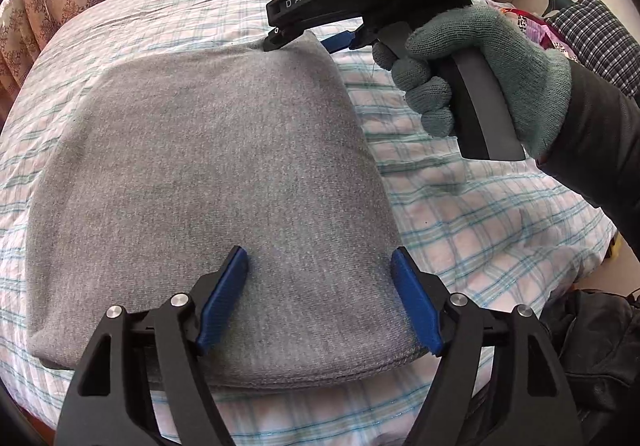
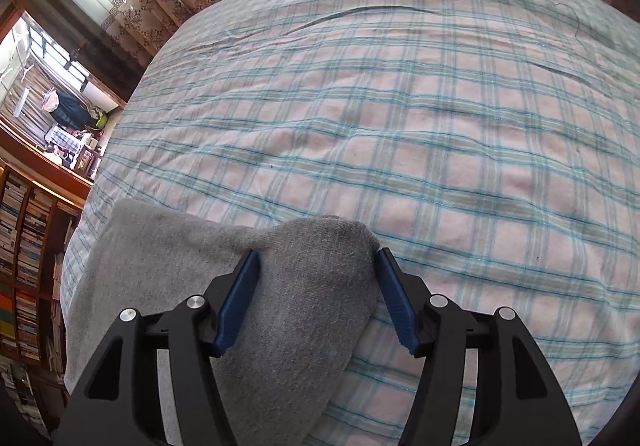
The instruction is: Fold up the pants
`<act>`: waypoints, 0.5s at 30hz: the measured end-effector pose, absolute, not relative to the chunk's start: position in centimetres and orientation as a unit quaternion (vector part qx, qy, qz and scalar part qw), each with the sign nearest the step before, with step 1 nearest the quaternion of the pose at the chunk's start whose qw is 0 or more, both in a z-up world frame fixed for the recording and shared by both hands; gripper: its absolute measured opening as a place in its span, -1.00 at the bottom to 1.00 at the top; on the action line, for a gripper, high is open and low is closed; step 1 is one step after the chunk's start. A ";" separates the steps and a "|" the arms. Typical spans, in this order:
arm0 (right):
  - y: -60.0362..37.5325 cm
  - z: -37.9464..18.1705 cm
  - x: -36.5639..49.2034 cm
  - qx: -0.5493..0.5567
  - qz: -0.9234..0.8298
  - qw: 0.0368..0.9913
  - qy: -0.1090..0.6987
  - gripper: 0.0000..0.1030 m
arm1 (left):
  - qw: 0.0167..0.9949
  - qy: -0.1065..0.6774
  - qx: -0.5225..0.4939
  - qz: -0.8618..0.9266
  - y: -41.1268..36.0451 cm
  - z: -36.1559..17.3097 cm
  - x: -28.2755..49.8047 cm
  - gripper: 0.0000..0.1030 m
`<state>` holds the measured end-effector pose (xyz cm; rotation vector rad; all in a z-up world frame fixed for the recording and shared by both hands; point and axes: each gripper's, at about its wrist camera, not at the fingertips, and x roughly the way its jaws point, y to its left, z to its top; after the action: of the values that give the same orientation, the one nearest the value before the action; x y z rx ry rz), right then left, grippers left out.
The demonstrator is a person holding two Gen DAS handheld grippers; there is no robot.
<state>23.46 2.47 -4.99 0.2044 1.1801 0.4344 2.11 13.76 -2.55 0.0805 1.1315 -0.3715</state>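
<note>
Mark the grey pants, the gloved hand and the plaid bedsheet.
grey pants point(image 1: 208, 150), left wrist view, middle of folded top layer.
gloved hand point(image 1: 492, 58), left wrist view, back of glove.
plaid bedsheet point(image 2: 400, 126), right wrist view, bare middle.

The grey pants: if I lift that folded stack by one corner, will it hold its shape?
Probably not. The grey pants look like soft knit; the corner between the right gripper fingers already bunches up. Several loose layers show at the near edge, so they may slide apart. Likely light, and it shouldn't slip on the plaid sheet.

Bed, plaid sheet point(image 2: 440, 118); folded grey pants point(image 1: 208, 174) flat on it, apparently near edge.
</note>
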 end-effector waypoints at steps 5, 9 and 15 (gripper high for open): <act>1.8 -3.1 21.9 0.084 0.197 0.819 0.532 0.18 | 0.828 0.531 0.042 -0.173 13.2 -2.5 2.0 0.49; 1.4 -2.1 20.5 0.081 0.202 0.824 0.524 0.18 | 0.830 0.529 0.048 -0.171 12.8 -2.6 2.0 0.49; 0.6 -1.6 18.1 0.098 0.207 0.821 0.522 0.18 | 0.832 0.526 0.054 -0.167 12.6 -2.6 1.8 0.49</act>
<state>18.13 0.59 -1.60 0.2083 1.1117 0.4400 1.85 12.59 -2.60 0.1155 1.1147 -0.3550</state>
